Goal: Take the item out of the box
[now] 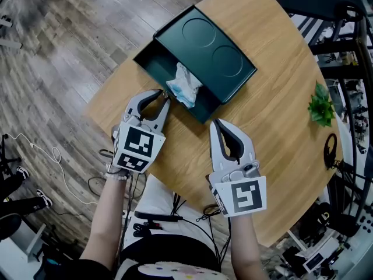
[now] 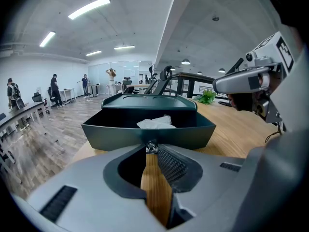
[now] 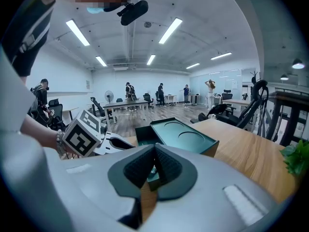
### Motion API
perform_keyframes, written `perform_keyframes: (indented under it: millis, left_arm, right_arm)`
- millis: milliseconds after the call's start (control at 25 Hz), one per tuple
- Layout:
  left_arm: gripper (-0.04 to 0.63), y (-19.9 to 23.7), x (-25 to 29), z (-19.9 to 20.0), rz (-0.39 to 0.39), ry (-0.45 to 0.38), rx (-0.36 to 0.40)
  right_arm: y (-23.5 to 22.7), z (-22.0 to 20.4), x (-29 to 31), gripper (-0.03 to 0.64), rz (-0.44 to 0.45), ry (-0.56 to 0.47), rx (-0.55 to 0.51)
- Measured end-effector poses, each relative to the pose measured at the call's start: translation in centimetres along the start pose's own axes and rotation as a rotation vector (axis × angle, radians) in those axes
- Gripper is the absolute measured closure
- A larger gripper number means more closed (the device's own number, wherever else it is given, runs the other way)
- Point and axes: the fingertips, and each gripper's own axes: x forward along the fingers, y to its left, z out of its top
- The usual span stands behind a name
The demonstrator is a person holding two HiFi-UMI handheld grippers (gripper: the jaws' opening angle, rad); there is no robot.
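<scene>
A dark green box lies on the round wooden table with its drawer pulled out toward me. In the drawer is a crumpled white and pale blue item, also seen over the drawer's front wall as a white wad. My left gripper is at the middle of that front wall, jaws shut on the small drawer knob. My right gripper hovers over the table by the drawer's near corner, shut and empty. From the right gripper view the box lies just ahead.
A small green plant stands near the table's right edge, with a black looped object beside it. Cables trail on the wood floor to the left. Desks, chairs and several people are far off in the room.
</scene>
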Motion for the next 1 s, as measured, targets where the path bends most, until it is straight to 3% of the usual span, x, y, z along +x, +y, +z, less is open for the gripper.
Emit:
perform_keyframes:
  millis: [600, 880, 1000]
  left_arm:
    - [0.515, -0.5, -1.7, -1.5, -0.005, 0.009, 0.009]
    - [0.515, -0.4, -2.4, -2.0, -0.024, 0.001, -0.042]
    - [0.535, 0.7, -3.8, -1.7, 0.033, -0.031, -0.097]
  right_arm:
    - [1.2, 1.2, 1.8, 0.607, 0.050, 0.022, -0.015]
    - [1.7, 0.8, 3.3, 0.607, 0.067, 0.056, -0.053]
    - [2.1, 0.4, 4.0, 0.607, 0.075, 0.063, -0.070]
